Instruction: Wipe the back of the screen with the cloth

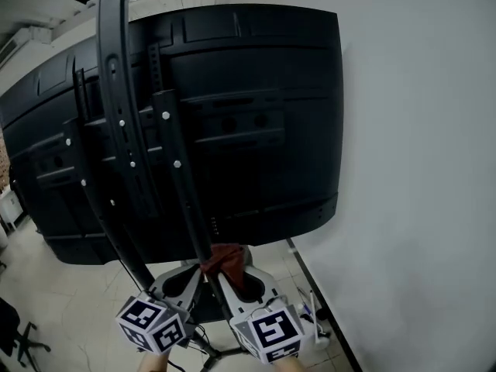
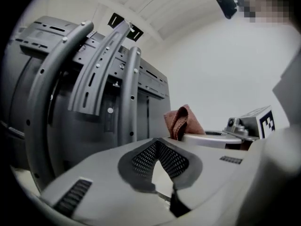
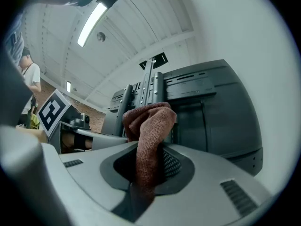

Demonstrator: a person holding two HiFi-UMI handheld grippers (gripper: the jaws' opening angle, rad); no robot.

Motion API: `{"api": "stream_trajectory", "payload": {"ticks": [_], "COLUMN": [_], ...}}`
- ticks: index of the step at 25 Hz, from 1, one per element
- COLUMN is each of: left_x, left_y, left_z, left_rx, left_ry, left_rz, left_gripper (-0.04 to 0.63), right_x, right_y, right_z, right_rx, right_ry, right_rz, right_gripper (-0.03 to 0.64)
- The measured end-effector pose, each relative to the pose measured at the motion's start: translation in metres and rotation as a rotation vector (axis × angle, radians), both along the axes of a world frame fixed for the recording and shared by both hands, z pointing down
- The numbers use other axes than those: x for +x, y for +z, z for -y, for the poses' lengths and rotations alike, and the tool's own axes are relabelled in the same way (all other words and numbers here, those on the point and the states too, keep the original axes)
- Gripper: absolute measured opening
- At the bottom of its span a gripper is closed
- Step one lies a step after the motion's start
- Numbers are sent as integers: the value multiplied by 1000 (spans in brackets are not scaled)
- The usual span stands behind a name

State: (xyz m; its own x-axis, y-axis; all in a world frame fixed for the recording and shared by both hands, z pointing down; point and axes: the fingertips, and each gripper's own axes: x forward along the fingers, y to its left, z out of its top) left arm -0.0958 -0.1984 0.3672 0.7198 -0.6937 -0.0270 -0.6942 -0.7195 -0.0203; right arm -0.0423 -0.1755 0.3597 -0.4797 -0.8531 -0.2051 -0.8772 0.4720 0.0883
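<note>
Between the clenched jaws of the right gripper (image 3: 151,149) sits the cloth (image 3: 149,126), a rust-red terry rag pinched at its middle, its loose end bunched above the tips. In the head view it hangs just under the lower edge of the screen (image 1: 263,115), at the foot of a bracket rail (image 1: 177,165); whether it touches that rail cannot be told. The screen's back is a wide black moulded shell, facing the person and tilted slightly, with two long perforated rails bolted down it and a dark stand pole (image 1: 116,107) rising past its top edge. These rails and the pole cross the left half of the panel and stand in front of it there, while the right half lies bare. The left gripper (image 2: 159,145) is just beside the right one, its jaws closed tip to tip with nothing between them. Each gripper carries a cube (image 1: 151,324) printed with black-and-white square markers; no other print can be read. A plain white wall (image 1: 418,169) stands close to the right of the screen, a pale tiled floor (image 1: 70,301) lies below, and a ceiling strip light (image 3: 92,22) glows overhead, with a person (image 3: 32,76) far off at the left.
</note>
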Motion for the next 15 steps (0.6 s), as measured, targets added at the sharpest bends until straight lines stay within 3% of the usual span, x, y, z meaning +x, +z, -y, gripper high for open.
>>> {"api": "stream_trajectory", "payload": {"ticks": [7, 15], "left_x": [-74, -108], "left_y": [3, 6], "left_z": [-27, -31], "left_rx": [33, 27], "left_ry": [-51, -134], "left_rz": [15, -11], "left_gripper": [9, 9], "right_x": [-58, -82], "right_y": [5, -1], "right_z": [-27, -38], "right_rx": [6, 8], "right_ry": [10, 14], "right_rz": [30, -9], "right_gripper": [64, 58]}}
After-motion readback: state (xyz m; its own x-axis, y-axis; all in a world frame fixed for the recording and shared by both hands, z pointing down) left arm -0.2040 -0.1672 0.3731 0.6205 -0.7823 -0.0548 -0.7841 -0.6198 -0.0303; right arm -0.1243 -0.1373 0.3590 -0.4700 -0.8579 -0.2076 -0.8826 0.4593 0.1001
